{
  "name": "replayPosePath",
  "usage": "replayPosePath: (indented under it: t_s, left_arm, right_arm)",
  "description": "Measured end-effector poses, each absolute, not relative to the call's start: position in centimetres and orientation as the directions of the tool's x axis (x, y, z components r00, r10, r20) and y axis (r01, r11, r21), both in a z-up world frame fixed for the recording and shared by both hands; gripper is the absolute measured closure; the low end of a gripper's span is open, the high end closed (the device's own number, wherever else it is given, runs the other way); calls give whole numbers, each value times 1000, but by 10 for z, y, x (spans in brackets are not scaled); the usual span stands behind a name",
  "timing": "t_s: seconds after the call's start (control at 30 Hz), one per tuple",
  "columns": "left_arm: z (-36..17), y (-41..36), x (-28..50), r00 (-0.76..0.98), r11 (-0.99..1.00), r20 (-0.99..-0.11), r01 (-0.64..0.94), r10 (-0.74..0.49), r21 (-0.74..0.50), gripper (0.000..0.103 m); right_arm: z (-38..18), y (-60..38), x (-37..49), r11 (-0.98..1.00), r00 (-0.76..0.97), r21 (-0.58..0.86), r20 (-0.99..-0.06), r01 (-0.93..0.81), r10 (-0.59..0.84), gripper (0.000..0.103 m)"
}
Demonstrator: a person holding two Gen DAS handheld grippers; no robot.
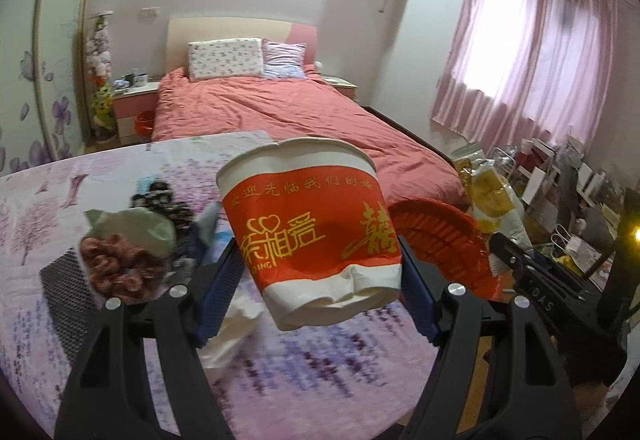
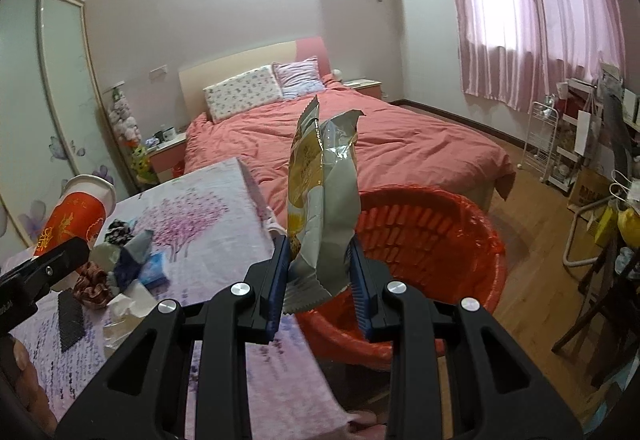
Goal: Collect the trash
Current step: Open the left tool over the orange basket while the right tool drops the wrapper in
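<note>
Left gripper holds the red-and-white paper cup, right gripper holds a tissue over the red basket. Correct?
Not quite. The right gripper holds an empty snack wrapper, not a tissue, as the right wrist view shows. The rest stands: paper cup in the left gripper, red basket beyond.

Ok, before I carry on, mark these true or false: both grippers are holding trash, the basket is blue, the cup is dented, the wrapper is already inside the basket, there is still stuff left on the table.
1. Both grippers hold trash. True: the left gripper clamps the paper cup, the right gripper clamps the snack wrapper.
2. The basket is blue. False: the basket is red.
3. The paper cup is dented. True: its lower part is crumpled.
4. The snack wrapper is already inside the basket. False: it stands upright between the right gripper's fingers, not yet released.
5. Things remain on the table. True: a brown scrunchie, crumpled tissue and other small items lie there.
</note>
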State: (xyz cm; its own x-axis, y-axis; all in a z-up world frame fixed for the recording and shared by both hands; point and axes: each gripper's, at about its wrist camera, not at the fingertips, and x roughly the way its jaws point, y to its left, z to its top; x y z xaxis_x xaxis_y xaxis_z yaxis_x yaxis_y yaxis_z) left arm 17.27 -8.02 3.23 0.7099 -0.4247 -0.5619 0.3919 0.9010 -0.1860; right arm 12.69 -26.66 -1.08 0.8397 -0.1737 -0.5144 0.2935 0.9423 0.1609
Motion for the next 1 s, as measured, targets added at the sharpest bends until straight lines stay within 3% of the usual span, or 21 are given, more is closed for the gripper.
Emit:
replayPosePath:
  t_s: [0.7, 1.0]
  left_arm:
    - [-15, -204, 214, 582, 802, -610, 577, -538, -156, 31]
    - [-41, -243, 237, 543, 793, -658, 593, -522, -139, 30]
  right_arm:
    - [-40, -337, 137, 880, 795, 240, -566, 410, -216, 73]
    - [-48, -355, 144, 863, 794, 275, -571, 423, -207, 70]
